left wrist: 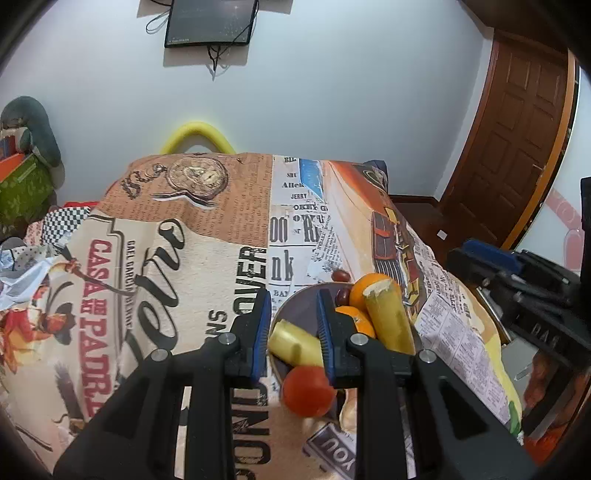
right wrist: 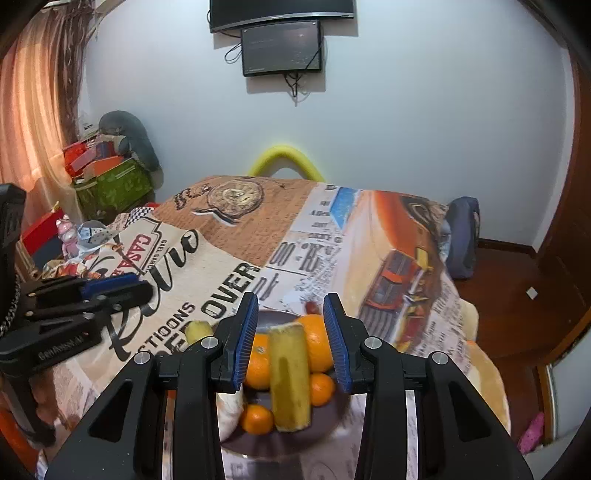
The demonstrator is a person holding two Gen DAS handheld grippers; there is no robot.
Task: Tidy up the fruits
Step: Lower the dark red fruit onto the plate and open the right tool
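Fruit: two banana pieces, several oranges, a tomato (left wrist: pixel 308 391) and a small dark red fruit (left wrist: pixel 342 294) heaped on one plate (left wrist: pixel 299 306).
Plate: sits below and just ahead of both grippers, on the cloth (left wrist: pixel 184 258).
Long banana piece (right wrist: pixel 289 376): lies across the oranges, in line with the gap of the right gripper (right wrist: pixel 291 301) but below it; it looks blurred.
Short banana piece (left wrist: pixel 295 343): on the plate's near side, below the left gripper (left wrist: pixel 293 295), partly behind its right finger.
Oranges: a big one (right wrist: pixel 317 343) ahead of the long banana piece, a small one (right wrist: pixel 321 387) to its right, another (right wrist: pixel 256 419) to its left.
Stray fruit (left wrist: pixel 340 275): dark red, on the cloth just beyond the plate's far rim.
Left gripper: pads stand a narrow gap apart with nothing between them.
Right gripper: pads spread a little wider and touch no fruit.
Grippers: side by side, each in view at the edge of the other's camera.
Beyond: a yellow loop (left wrist: pixel 197 134) past the table's far edge, a screen (left wrist: pixel 210 22) high on the wall, a door (left wrist: pixel 517 147) off to the right.
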